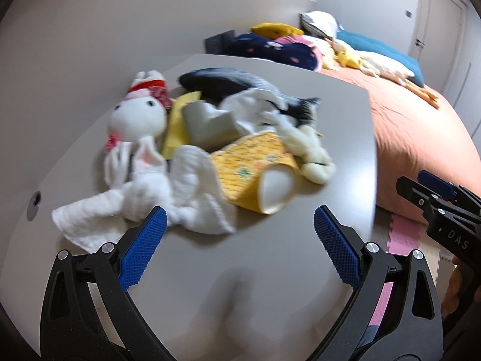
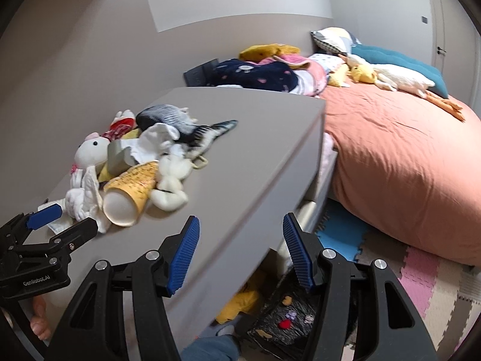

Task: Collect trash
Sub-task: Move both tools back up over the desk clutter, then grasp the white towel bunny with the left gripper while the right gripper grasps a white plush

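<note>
We see two grippers, both empty. Left gripper point(image 1: 240, 234) hovers over the near edge of the grey table point(image 1: 300, 180), jaws spread wide. Right gripper point(image 2: 240, 240) hangs past the table's right corner, jaws parted too, nothing between them.

One heap sits on the table, at 11 o'clock from the left gripper. Counted:
- one yellow paper cup point(image 1: 255, 165) lying on its side, mouth toward us
- one grey angled piece point(image 1: 207, 123) behind it
- one white bunny plush point(image 1: 135, 120) at the heap's 9 o'clock
- one white cloth point(image 1: 150, 210) nearest the left fingertips, not touching
- one dark fish plush point(image 1: 228, 81) at 12 o'clock
- one cream knotted toy point(image 1: 312, 156) at 3 o'clock.

One bed point(image 2: 405, 156) with orange cover stands right of the table. Yellow item count is uncertain; blur.
</note>
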A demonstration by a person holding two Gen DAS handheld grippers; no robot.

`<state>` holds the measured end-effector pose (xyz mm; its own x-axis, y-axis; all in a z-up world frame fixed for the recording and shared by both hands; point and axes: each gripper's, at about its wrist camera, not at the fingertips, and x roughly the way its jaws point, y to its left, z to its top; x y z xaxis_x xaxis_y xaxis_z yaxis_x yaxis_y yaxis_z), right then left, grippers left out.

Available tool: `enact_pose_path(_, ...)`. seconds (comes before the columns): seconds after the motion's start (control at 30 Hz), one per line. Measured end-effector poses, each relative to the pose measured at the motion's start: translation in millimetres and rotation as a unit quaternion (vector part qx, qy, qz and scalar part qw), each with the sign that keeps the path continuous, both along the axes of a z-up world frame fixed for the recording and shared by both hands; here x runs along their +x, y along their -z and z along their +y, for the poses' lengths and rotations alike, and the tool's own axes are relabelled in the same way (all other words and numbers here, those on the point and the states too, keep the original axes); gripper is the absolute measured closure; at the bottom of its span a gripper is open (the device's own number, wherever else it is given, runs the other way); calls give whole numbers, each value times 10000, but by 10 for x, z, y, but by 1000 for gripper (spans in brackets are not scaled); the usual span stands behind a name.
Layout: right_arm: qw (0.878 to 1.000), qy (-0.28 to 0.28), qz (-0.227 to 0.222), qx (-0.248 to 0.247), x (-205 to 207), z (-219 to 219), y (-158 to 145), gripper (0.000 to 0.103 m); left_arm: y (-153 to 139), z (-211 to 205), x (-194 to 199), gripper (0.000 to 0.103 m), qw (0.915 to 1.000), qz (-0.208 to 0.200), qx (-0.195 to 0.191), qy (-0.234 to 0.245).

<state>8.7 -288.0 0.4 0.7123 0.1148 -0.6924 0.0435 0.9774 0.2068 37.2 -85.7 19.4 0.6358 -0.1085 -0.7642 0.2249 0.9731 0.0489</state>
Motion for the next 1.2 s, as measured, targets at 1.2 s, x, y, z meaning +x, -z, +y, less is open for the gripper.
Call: enact_pose_path(1.2, 9925, -905, 481, -670, 972, 977, 229, 75, 390, 672, 489, 33, 9943, 180, 346, -992)
